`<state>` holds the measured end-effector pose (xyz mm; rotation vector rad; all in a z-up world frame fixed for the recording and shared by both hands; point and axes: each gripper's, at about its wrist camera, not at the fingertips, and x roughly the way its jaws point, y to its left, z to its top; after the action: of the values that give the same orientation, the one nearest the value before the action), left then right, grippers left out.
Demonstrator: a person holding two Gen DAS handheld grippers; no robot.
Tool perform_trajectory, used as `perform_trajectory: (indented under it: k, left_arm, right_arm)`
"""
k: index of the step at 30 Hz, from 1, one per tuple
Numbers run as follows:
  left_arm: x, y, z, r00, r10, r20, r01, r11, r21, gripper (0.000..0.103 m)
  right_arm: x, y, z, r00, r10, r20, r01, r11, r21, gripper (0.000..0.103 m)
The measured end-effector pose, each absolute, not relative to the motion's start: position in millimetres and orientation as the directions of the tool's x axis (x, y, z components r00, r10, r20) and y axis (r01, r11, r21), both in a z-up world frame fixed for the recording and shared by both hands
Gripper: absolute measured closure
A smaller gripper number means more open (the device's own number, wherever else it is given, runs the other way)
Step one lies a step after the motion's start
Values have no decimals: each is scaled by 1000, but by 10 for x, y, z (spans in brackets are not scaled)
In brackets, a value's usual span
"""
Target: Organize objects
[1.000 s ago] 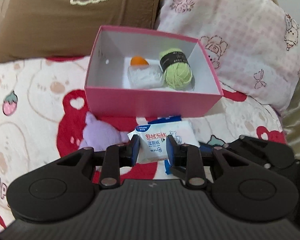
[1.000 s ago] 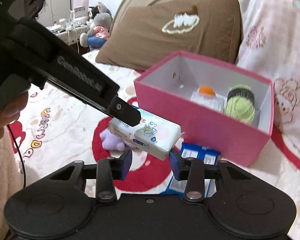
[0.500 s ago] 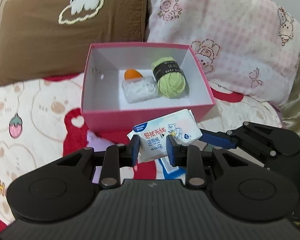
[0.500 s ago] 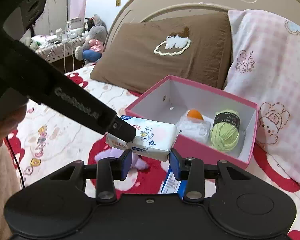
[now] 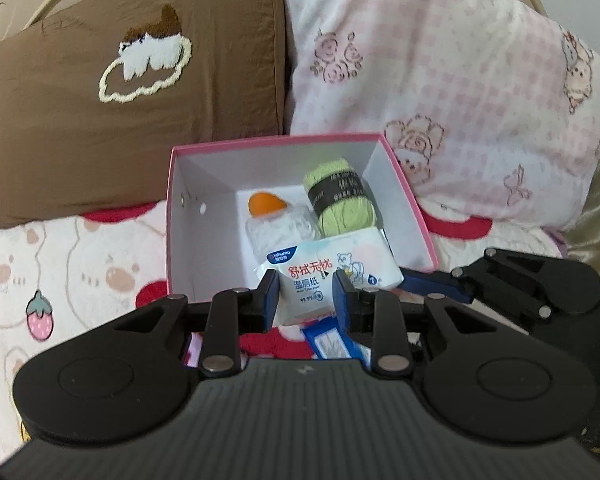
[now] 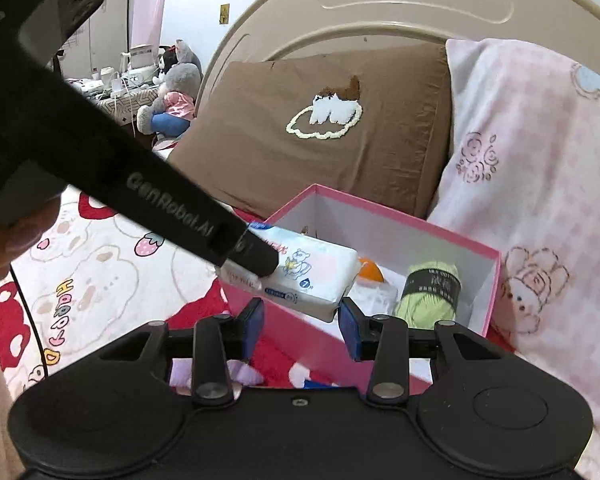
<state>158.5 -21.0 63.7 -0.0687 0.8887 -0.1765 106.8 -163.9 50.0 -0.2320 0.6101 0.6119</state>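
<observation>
A white wet-wipes pack (image 5: 332, 264) hangs in the air over the front wall of the open pink box (image 5: 172, 220), held from both ends. My left gripper (image 5: 306, 288) is shut on its near end; in the right wrist view it appears as a black left gripper (image 6: 256, 256) clamped on the wet-wipes pack (image 6: 312, 276). My right gripper (image 6: 302, 316) is shut on the other end. The pink box (image 6: 420, 232) holds a green yarn ball (image 5: 342, 200), an orange object (image 5: 264, 204) and a clear white packet (image 5: 278, 232).
A blue packet (image 5: 332, 340) and a purple plush (image 6: 244, 372) lie on the patterned bedspread below the grippers. A brown pillow (image 5: 120, 100) and a pink pillow (image 5: 460, 100) lean behind the box against the headboard (image 6: 380, 8). A hand (image 6: 16, 236) grips the left tool.
Both grippers have risen together with the wipes pack and carried it toward the box. It was low over the bedspread before; now it overlaps the box's front wall.
</observation>
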Motion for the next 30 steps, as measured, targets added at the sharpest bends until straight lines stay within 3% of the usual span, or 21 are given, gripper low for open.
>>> perform_trajectory:
  k: [8,14,30]
  left_arm:
    - [2107,-223,449,583,-189,-790,121,982,-145,76]
    - [2437,-203,140,550,-187,-814,89,982,-166,76]
    - [2908,-104,-422,534,-230,-813,-2,962,-274,76]
  right_arm:
    - [1590,-1621,543,612,451,-649,-595,804,-3,55]
    - [1887,-1520,390,598,404,-693,-609,790,-64,55]
    - [2625,-1472,-114,488,386,-783,-565,824,55,57]
